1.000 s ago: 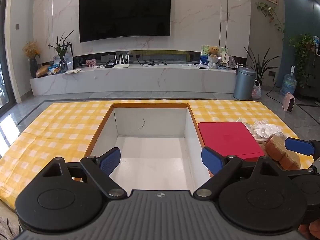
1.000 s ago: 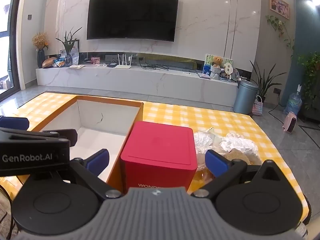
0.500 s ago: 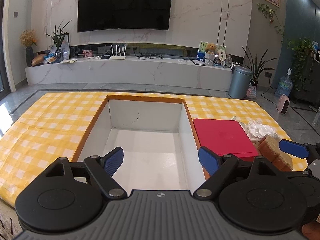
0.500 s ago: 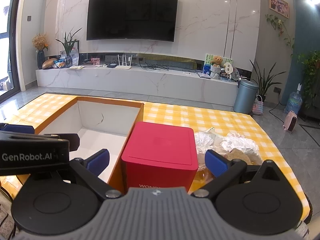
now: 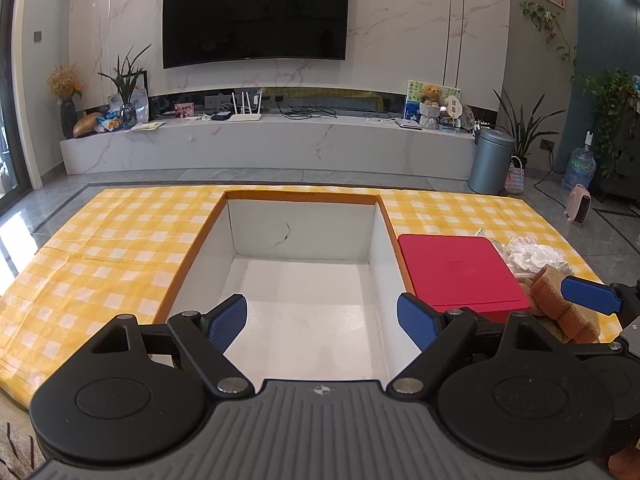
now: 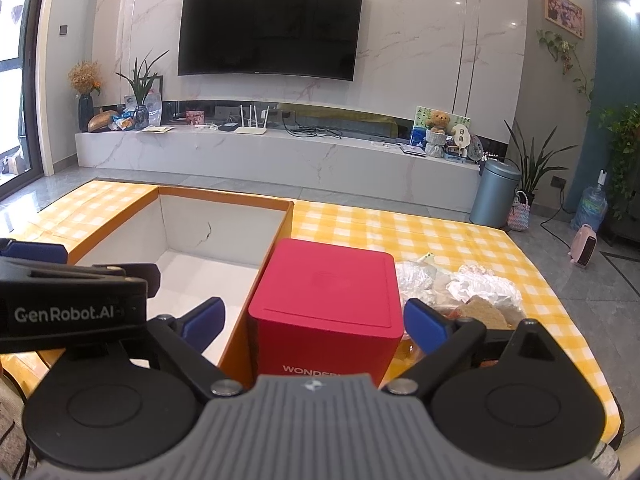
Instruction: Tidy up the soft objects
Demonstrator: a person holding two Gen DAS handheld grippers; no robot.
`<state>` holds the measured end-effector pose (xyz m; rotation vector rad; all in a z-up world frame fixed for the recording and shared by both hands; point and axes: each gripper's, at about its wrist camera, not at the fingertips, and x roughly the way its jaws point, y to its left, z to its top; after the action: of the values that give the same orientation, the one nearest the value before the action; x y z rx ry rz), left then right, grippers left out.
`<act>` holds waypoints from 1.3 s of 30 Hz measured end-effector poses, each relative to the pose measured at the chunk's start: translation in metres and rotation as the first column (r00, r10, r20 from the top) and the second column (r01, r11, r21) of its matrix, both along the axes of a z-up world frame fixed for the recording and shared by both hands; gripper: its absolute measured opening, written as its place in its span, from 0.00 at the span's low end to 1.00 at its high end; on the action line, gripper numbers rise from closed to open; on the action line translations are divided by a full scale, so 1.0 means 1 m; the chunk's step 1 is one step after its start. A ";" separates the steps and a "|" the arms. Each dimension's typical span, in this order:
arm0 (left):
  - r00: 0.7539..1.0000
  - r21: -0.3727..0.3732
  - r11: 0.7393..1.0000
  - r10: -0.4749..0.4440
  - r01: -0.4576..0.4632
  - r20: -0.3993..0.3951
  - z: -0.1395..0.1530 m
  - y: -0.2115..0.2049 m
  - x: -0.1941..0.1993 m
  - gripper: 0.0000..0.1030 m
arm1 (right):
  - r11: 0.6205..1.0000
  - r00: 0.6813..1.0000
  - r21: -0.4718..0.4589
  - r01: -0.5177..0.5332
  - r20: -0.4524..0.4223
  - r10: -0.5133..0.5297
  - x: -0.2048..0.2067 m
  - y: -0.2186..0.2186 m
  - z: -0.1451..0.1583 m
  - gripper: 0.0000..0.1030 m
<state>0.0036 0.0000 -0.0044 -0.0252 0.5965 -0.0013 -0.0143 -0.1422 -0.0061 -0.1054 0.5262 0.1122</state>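
Since the white-lined box (image 5: pixel 304 276) in the middle of the left wrist view holds nothing, the organizing seems hardly begun. It sits on the counter (image 5: pixel 100 256), which is covered in yellow check cloth, and its floor and walls are bare. Touching or just beside its right wall stands a red box (image 6: pixel 326 304), lid shut. The soft objects lie in a heap to the right of the red box, at the right middle of the right wrist view: crumpled clear and white bags (image 6: pixel 480 286) and brown sponge-like pieces (image 5: pixel 560 308); exactly what each is cannot be told.

The left gripper (image 5: pixel 322 322) hangs with its jaws wide apart over the near end of the open box, holding nothing. The right gripper (image 6: pixel 314 324) also stands wide; its jaws have just been closing a little, with the red box's near face showing between them, the pads not on it. Every soft item is likely still to be moved into a box.
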 end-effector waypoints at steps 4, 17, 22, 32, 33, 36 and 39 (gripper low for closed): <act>1.000 0.017 1.000 0.017 -0.018 0.011 0.000 -0.001 -0.001 0.97 | 1.000 1.000 -0.001 0.001 -0.002 -0.001 0.000 0.001 0.000 0.92; 1.000 -0.005 1.000 0.023 -0.023 -0.017 -0.003 0.003 0.001 0.97 | 1.000 1.000 0.003 -0.001 -0.012 0.001 0.001 -0.001 -0.002 0.92; 1.000 -0.005 1.000 0.023 -0.023 -0.019 -0.002 0.002 0.001 0.97 | 1.000 1.000 0.003 -0.001 -0.014 0.001 0.002 -0.001 -0.002 0.92; 1.000 0.002 1.000 0.014 -0.014 -0.009 -0.004 0.003 0.002 0.97 | 1.000 1.000 0.007 -0.008 -0.017 0.008 0.003 -0.001 -0.002 0.92; 1.000 -0.002 1.000 0.010 -0.010 -0.006 -0.003 0.004 0.002 0.97 | 1.000 1.000 0.011 -0.009 -0.016 0.009 0.003 -0.002 -0.002 0.92; 1.000 -0.031 0.999 -0.027 0.027 0.010 0.003 0.005 -0.002 0.97 | 0.999 1.000 0.043 -0.004 -0.012 0.005 0.001 -0.008 0.002 0.92; 0.996 -0.019 0.998 -0.053 0.054 0.066 0.010 0.001 -0.010 0.97 | 0.997 1.000 0.078 0.003 -0.001 -0.003 -0.001 -0.019 0.008 0.93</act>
<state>-0.0060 0.0015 0.0057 -0.0291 0.5319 -0.0600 -0.0153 -0.1613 0.0014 -0.0287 0.5220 0.1300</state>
